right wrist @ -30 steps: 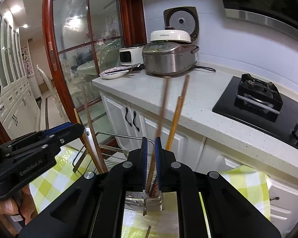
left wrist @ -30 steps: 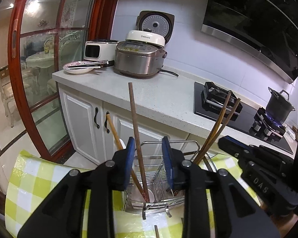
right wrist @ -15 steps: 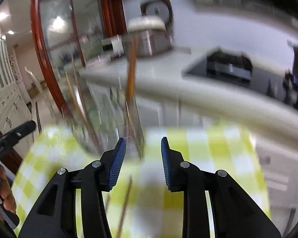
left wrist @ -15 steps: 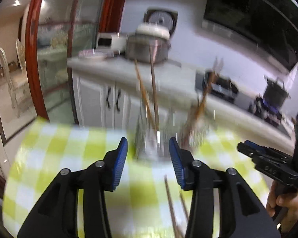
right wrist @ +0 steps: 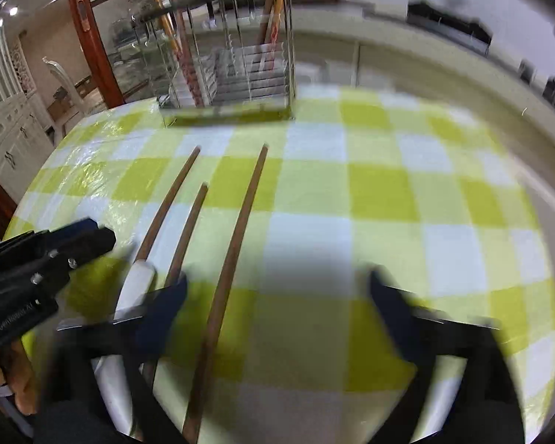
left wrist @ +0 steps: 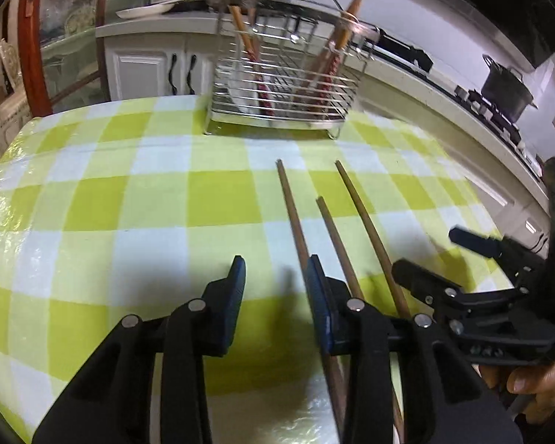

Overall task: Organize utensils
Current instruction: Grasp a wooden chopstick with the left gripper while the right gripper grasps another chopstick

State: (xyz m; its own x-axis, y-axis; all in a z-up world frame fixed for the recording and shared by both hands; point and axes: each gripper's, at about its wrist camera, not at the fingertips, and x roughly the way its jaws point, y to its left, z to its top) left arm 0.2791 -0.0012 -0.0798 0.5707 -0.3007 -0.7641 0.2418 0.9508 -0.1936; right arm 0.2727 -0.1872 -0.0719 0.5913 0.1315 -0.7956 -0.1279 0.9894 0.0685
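Three chopsticks lie on the worktop before the rack. The left gripper fingers are closing on nothing; the right gripper fingers are spreading wide over one chopstick. Closely lying sticks may be nudged or pinched together.

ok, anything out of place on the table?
Yes: three chopsticks lie loose on the checked tablecloth, fanned apart rather than paired, while the others stand upright in the wire rack. Nothing looks spilled or broken.
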